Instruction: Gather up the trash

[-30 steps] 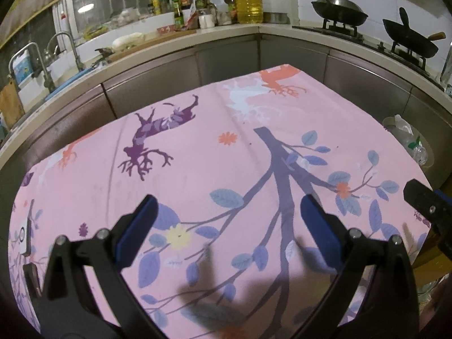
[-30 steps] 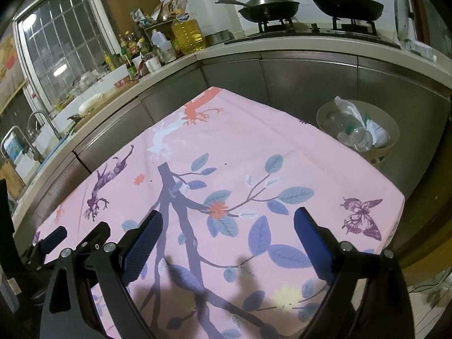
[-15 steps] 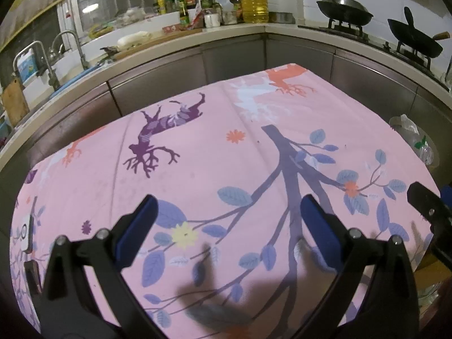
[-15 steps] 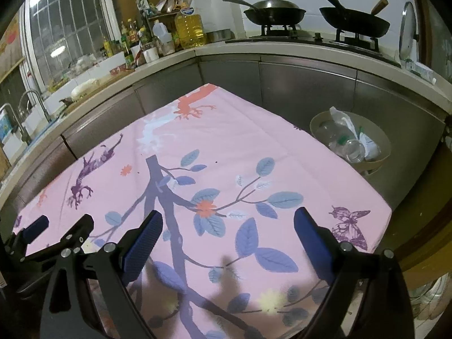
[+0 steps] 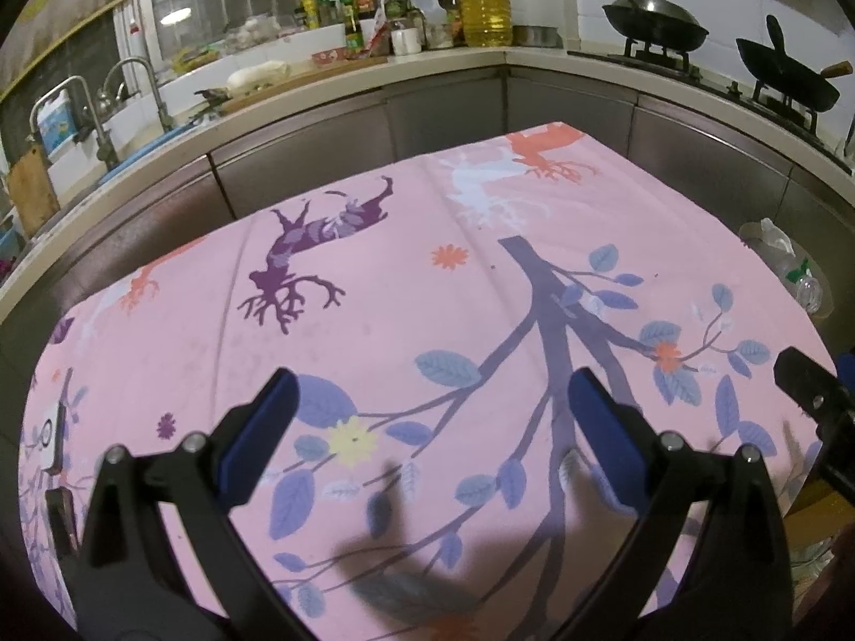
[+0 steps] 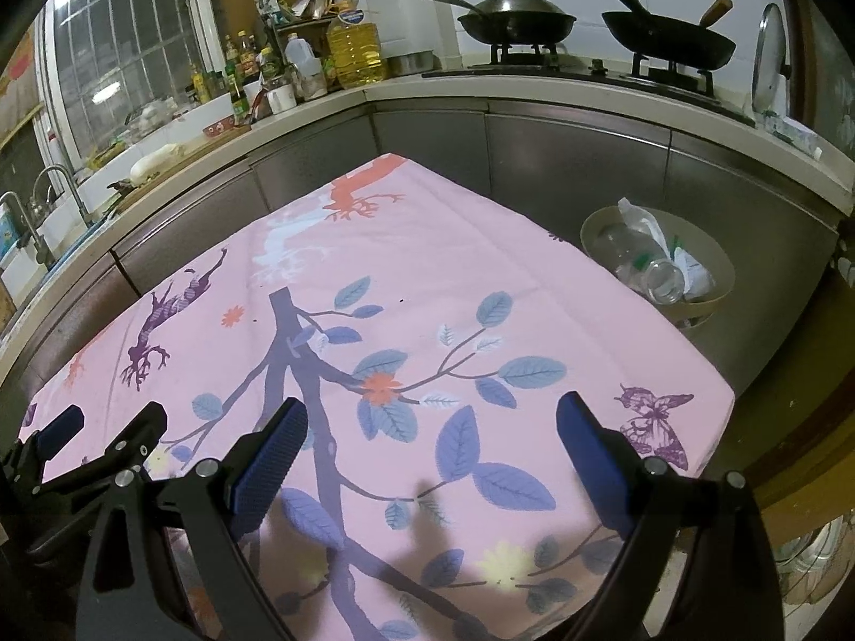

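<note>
Nearest the lens in the left wrist view, the left gripper (image 5: 433, 416) hangs above the pink tablecloth (image 5: 427, 278) with its jaws spread wide and nothing between the blue pads (image 5: 267, 427). The right gripper (image 6: 433, 438) is in the same state in its own view: jaws released, blue-padded fingers far apart, only printed leaves and a dark branch showing in the gap. Each tool appears at the edge of the other's picture (the right one as a black finger at the far right of the left view, the left one as black arms low on the left of the right view).

The cloth under both grippers carries no loose litter that can be made out. The trash lies off the table: a round beige bin (image 6: 719, 267) stands on the floor just beside the table's right edge, against the grey cabinet fronts (image 6: 577, 160), well apart from both sets of jaws and ahead-right of the right gripper. Inside it are clear plastic bottles (image 6: 649, 278) and crumpled white plastic.

Farther back the counter (image 6: 534, 91) wraps around the corner. Two black woks (image 6: 515, 18) sit on the burners, a large jug of yellow oil (image 6: 355, 48) stands with smaller bottles at the corner, and a tap (image 5: 141, 91) rises near the window on the left.
</note>
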`<control>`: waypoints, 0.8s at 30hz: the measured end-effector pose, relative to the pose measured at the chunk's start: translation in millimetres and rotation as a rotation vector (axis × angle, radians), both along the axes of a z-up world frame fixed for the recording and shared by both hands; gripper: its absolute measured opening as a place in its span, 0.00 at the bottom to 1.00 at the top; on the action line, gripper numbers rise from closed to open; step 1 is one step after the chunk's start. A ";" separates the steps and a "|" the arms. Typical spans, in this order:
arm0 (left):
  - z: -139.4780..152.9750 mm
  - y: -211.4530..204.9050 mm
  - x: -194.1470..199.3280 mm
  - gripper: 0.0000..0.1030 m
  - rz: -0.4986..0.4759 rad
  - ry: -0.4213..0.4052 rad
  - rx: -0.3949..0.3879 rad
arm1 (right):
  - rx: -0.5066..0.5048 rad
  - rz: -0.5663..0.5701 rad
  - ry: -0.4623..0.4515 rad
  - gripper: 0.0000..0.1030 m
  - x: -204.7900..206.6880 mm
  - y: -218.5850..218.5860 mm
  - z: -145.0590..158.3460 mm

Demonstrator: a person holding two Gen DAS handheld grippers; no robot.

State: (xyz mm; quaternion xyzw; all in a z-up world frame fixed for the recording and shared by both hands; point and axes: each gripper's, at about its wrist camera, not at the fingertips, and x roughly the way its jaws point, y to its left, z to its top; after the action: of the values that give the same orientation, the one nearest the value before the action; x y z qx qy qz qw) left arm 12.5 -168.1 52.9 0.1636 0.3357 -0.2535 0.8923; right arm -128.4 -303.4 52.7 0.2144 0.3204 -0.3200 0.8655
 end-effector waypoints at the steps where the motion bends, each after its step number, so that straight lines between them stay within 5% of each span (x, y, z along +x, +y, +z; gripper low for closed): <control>1: -0.2 -0.1 -0.1 0.94 0.001 0.000 0.003 | 0.000 0.002 0.001 0.88 0.1 0.3 -0.1; 24: -0.1 -3.9 -7.6 0.94 0.022 0.044 0.046 | 0.086 0.015 0.007 0.88 2.8 -5.3 -13.9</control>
State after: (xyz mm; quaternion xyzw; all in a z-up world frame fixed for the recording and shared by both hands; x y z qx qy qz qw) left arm 4.9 -172.0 52.8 0.1747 0.3629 -0.2396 0.8834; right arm -125.6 -308.7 38.8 0.2480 0.3384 -0.3002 0.8567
